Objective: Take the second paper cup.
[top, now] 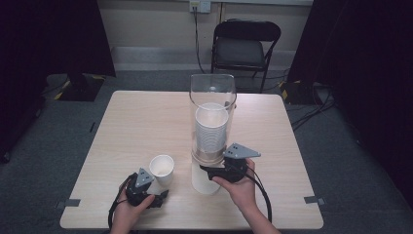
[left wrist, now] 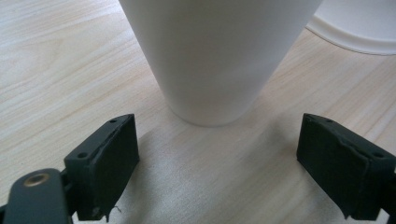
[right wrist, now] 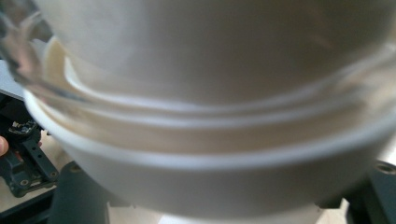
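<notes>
A clear dispenser tube (top: 213, 92) stands at the table's middle with a stack of white cups (top: 211, 131) inside. The lowest cup (top: 205, 185) (right wrist: 205, 186) pokes out below the tube. My right gripper (top: 208, 171) (right wrist: 219, 207) is at it from the right, jaws shut on either side of its body. A single white cup (top: 161, 168) (left wrist: 215, 56) stands upright on the table to the left. My left gripper (top: 163, 195) (left wrist: 217, 135) rests low behind it, open, with the cup just ahead of the pads (left wrist: 109, 158) and untouched.
The wooden table (top: 136, 126) has bare room at the left and back. A folding chair (top: 246, 46) stands beyond the far edge, and cables lie on the floor at the right. A white rounded edge (left wrist: 359, 28) lies beyond the single cup.
</notes>
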A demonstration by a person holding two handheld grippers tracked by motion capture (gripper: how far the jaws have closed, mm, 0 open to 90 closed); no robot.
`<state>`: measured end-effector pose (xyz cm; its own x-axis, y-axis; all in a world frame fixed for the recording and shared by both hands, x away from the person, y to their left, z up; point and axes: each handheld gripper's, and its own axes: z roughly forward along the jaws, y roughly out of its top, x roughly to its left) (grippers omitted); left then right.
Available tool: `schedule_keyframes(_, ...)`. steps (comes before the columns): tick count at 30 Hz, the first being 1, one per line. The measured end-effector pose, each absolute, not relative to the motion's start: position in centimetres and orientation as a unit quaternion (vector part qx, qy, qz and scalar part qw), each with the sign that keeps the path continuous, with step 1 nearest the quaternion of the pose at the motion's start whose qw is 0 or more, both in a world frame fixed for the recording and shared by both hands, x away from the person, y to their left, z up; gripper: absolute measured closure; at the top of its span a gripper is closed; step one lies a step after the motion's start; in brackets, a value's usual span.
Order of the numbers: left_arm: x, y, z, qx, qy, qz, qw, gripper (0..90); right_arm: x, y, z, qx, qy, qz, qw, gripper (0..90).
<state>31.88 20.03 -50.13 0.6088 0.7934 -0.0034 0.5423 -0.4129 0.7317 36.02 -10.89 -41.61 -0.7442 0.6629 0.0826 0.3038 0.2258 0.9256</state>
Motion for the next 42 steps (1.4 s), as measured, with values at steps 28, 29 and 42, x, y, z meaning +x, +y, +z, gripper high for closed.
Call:
schedule_keyframes(28,31.9,20.0,-50.2,0.822,0.406,0.174,0.359,10.6,35.5,-11.3,-45.3,0.285,0.790,0.510,0.186,36.4)
schedule_keyframes(29,32.0,20.0,-50.2,0.822,0.406,0.174,0.359,10.5,35.3,-11.3,-45.2,0.287,0.788,0.513,0.181,36.3)
schedule_keyframes(42,32.0,19.9,-50.2,0.822,0.408,0.171,0.360,8.7,35.4,-11.2,-43.7,0.295,0.771,0.532,0.188,24.9)
